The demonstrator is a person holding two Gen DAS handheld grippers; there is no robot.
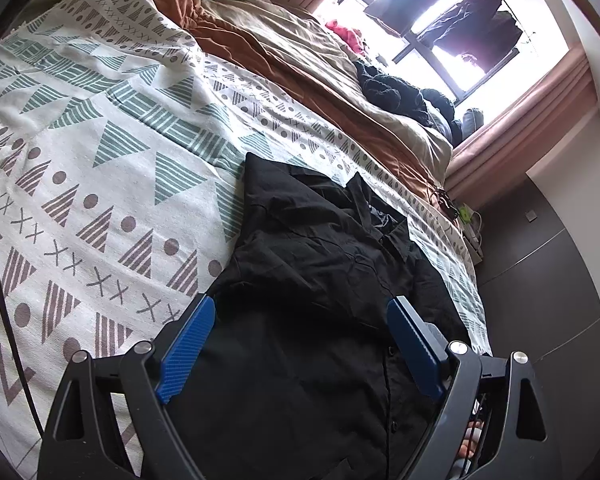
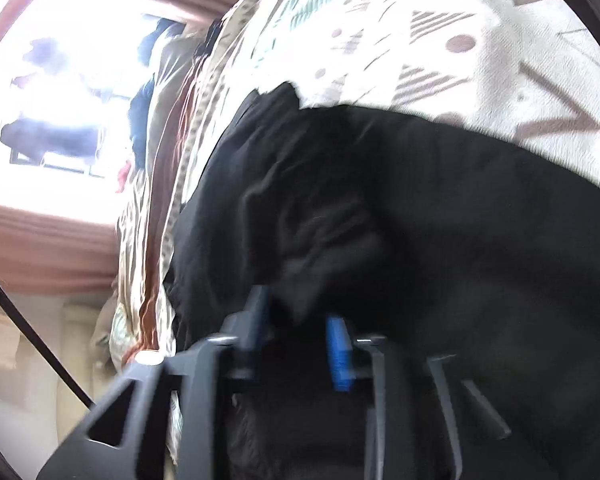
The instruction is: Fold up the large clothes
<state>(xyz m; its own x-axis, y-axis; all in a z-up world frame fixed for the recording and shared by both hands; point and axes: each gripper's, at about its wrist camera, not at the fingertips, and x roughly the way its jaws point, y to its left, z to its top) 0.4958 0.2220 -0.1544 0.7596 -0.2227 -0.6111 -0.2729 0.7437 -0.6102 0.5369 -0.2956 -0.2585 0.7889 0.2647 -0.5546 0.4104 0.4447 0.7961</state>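
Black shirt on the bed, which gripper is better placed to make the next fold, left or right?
Right, probably. The right gripper seems to pinch a bunch of the black shirt, though the view is blurred. The left gripper hovers wide open above the shirt, gripping nothing.

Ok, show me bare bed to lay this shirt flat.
Free: the patterned blanket left of the black shirt, up to the brown duvet. Crowded: the window side, with dark clothes heaped on the duvet.
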